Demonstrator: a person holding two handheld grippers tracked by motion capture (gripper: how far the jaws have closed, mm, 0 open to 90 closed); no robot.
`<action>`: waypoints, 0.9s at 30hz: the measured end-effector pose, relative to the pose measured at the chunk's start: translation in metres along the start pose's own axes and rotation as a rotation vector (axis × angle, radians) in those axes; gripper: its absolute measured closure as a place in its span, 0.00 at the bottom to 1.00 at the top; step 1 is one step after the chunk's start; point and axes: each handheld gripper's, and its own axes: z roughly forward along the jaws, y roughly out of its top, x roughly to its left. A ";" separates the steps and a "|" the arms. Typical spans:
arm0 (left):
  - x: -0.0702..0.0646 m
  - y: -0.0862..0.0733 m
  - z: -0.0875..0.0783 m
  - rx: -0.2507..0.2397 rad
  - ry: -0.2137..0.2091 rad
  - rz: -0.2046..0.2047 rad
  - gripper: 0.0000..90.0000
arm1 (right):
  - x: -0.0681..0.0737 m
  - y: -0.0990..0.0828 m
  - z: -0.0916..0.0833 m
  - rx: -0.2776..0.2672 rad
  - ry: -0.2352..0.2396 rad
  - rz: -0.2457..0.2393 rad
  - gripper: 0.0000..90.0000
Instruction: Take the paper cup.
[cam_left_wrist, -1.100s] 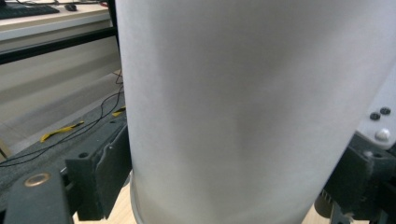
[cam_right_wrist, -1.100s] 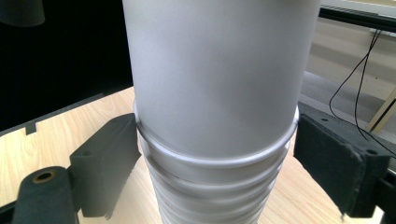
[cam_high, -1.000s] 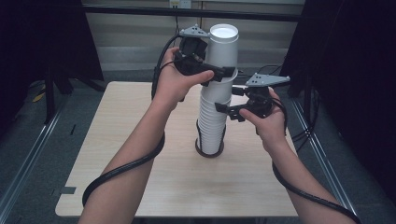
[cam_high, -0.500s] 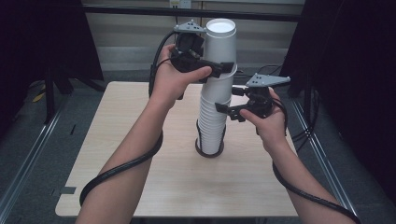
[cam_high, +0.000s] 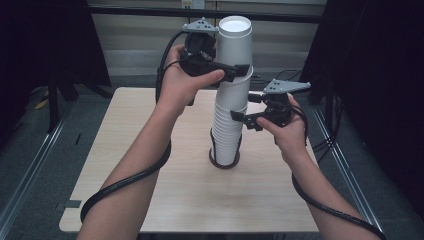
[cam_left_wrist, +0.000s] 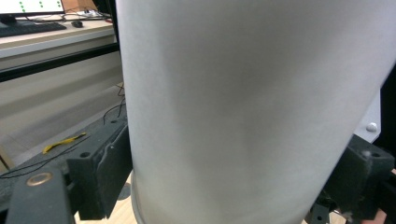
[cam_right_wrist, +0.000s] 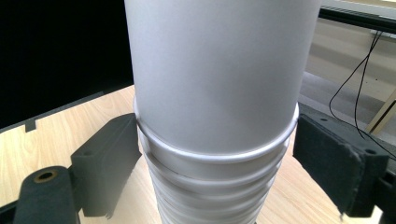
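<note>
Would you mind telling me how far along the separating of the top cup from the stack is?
Partly done: the top white paper cup stands mostly raised out of the tall white cup stack, gripped by the left tool. The right tool brackets the stack, steadying it. Left: lifting the cup fully free and setting it on the wooden table.

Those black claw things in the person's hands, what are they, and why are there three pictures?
They are hand-held grabbing tools, one in each hand. The left gripper squeezes the top cup between its two black fingers and holds it partly out of the pile. The right gripper has its fingers on either side of the stack of white paper cups, which stands on the wooden table; whether they press it is hard to tell. One picture comes from a camera up high, looking down at the arms. The other two come from small cameras riding on each tool, so the cups look huge there.
</note>
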 end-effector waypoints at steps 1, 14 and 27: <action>0.000 0.000 -0.001 -0.002 -0.001 0.000 0.15 | 0.000 0.000 0.000 0.000 0.000 0.000 0.16; 0.000 0.006 -0.016 -0.025 0.004 0.001 0.15 | 0.000 0.000 0.000 0.004 -0.003 -0.004 0.16; 0.008 -0.004 -0.039 -0.017 0.022 -0.013 0.15 | 0.000 -0.001 0.000 0.011 -0.002 -0.008 0.16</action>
